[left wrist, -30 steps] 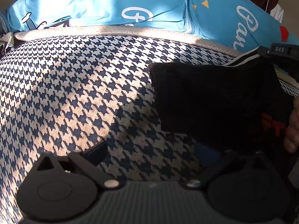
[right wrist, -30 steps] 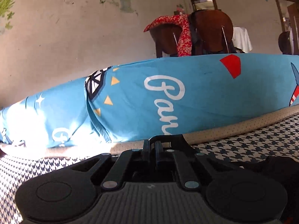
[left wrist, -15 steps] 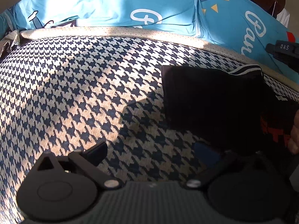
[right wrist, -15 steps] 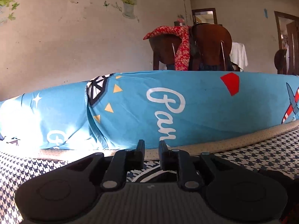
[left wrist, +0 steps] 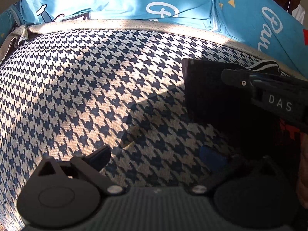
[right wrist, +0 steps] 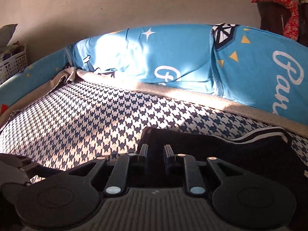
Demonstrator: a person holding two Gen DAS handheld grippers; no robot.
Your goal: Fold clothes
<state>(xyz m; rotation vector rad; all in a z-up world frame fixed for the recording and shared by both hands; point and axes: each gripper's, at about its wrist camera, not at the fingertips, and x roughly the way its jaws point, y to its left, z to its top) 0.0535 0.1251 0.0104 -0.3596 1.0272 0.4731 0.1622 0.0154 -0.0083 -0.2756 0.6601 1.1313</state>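
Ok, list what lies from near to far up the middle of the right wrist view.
Right gripper, jaws slightly apart → folded black garment with striped trim → navy-and-cream houndstooth cover → beige dotted border strip → blue printed cushions → plain beige wall.

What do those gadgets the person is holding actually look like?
Both are matte black plastic. Each has a ribbed grey body between two round discs, with linkage bars on silver pins that drive two flat fingers. The right gripper carries white letters DAS on its side. No cables or sleeves show.

left hand-held gripper [left wrist: 156,156] spread wide, right hand-held gripper [right wrist: 155,151] slightly parted
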